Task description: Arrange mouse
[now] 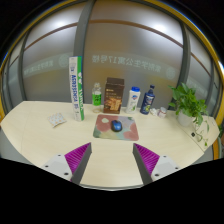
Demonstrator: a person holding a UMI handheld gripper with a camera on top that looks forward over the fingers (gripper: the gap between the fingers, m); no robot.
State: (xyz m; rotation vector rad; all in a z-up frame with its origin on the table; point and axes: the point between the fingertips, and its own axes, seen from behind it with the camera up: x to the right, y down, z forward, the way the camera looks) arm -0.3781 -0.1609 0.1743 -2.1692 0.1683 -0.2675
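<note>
A dark mouse lies on a patterned mouse mat on the pale table, well beyond my fingers. My gripper is open and empty, with its purple pads wide apart above the table's near part. Nothing stands between the fingers.
Behind the mat stand a tall green-and-white tube, a small green bottle, a brown box, a white bottle and a dark blue bottle. A potted plant is at the right. A small white item lies left of the mat.
</note>
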